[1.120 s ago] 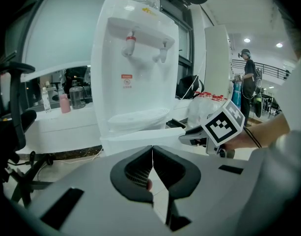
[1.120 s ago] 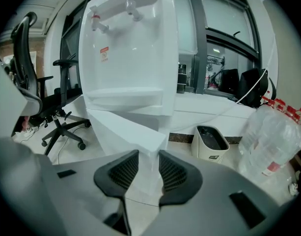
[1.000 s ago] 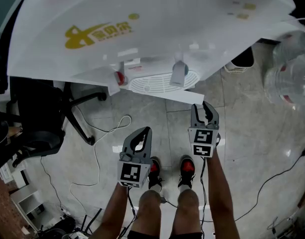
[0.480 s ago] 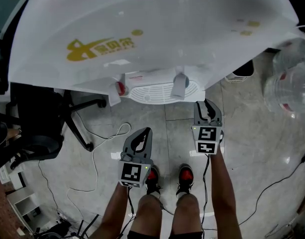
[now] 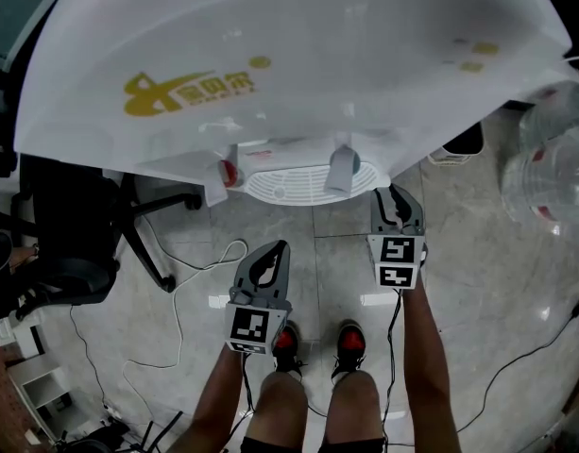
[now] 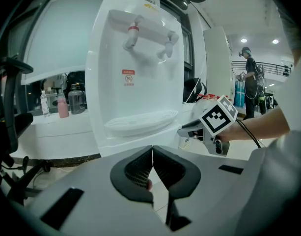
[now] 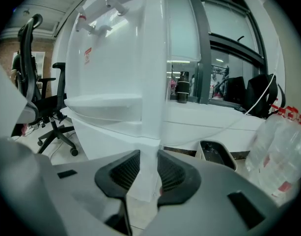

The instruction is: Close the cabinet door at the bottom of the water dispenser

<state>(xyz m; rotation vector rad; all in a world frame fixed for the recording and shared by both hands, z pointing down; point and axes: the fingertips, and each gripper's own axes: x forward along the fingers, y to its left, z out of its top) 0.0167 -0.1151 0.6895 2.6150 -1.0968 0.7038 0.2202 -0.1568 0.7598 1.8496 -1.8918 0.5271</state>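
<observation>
Pinched the thin edge of the white cabinet door (image 7: 148,181) between the pads of the right gripper (image 7: 146,167), low in the centre of the right gripper view, below the water dispenser (image 7: 111,73) at upper left. Pointed the left gripper (image 6: 152,156), jaws pressed together on nothing, at the dispenser's front. In the head view, sat both below the drip tray (image 5: 308,179), right one nearer

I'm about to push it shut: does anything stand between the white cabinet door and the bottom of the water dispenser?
Nothing visible does. The white flat cabinet door's edge sits in the right hand-held gripper's jaws, just under the white plastic water dispenser's upper front, with no object showing between them.
</observation>
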